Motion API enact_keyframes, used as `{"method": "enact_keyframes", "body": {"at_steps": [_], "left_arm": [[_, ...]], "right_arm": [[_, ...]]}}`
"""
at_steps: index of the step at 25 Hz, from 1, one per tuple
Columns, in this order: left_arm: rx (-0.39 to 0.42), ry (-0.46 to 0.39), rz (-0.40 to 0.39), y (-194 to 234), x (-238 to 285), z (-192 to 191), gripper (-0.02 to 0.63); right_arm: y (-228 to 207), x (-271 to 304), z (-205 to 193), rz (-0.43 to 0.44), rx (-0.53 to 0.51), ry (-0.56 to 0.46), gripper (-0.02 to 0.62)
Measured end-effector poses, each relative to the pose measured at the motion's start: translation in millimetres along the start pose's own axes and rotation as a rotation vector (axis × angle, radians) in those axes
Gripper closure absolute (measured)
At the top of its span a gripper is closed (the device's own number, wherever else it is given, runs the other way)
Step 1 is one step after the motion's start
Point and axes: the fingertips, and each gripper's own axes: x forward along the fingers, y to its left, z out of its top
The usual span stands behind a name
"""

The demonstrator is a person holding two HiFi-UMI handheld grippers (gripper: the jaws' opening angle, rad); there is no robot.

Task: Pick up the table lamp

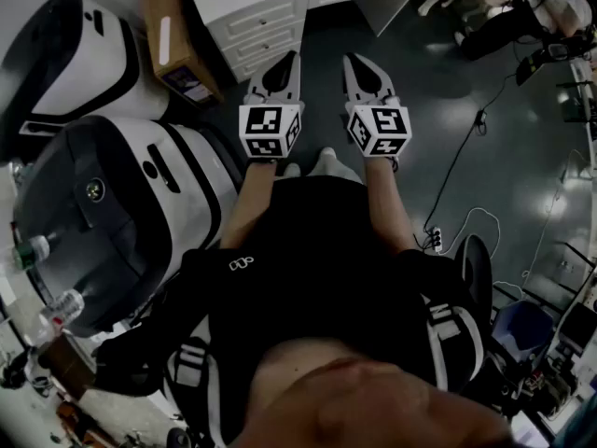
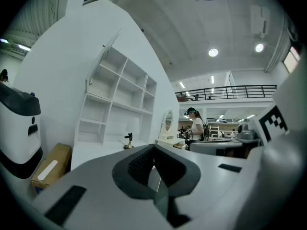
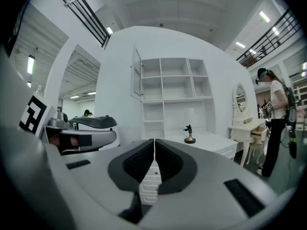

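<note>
The table lamp (image 3: 189, 134) stands upright on the white counter (image 3: 216, 140), under the open shelves (image 3: 175, 87) and well apart from both tools. In the right gripper view it sits at about one o'clock from the jaw tips; in the left gripper view it is at about ten o'clock. The right hand-held gripper (image 3: 154, 140) is closed, its ribbed pads pressed together with nothing between them. The left hand-held gripper (image 2: 154, 147) also has its tips together and holds nothing. Both point roughly level toward the counter. The lamp looks small, with a round brass-coloured base, a thin stem and a dark head on top. It is probably light and stiff, with most of its weight low in the base. The metal may be smooth and a little slippery, and the head looks like the fragile part. The stem just above the base seems the safest place to take hold, keeping the lamp upright. No writing can be read: the cubes carry only square black-and-white markers, and the label on the cardboard box (image 1: 177, 49) is too small to make out.
</note>
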Motion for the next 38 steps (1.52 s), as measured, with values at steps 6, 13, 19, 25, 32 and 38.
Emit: {"method": "enact_keyframes", "body": {"at_steps": [6, 13, 19, 25, 32, 38], "left_arm": [[-0.001, 0.002, -0.002, 11, 4, -3, 0.595], [-0.012, 0.009, -0.024, 13, 17, -5, 0.595], [-0.045, 0.045, -0.041, 16, 35, -21, 0.595], [-0.057, 0.099, -0.074, 14, 78, -39, 0.595], [-0.064, 0.151, -0.064, 28, 127, -47, 0.595], [-0.072, 0.160, -0.048, 40, 179, -46, 0.595]], "right_arm": [[5, 10, -3, 0.002, -0.007, 0.002, 0.572], [-4, 16, -4, -0.027, 0.011, 0.001, 0.572], [-20, 18, -24, -0.062, 0.032, 0.059, 0.572], [-57, 35, -36, -0.103, 0.062, 0.091, 0.572], [-85, 80, -41, -0.069, 0.101, 0.109, 0.572], [-124, 123, -39, -0.044, 0.110, 0.124, 0.577]]}}
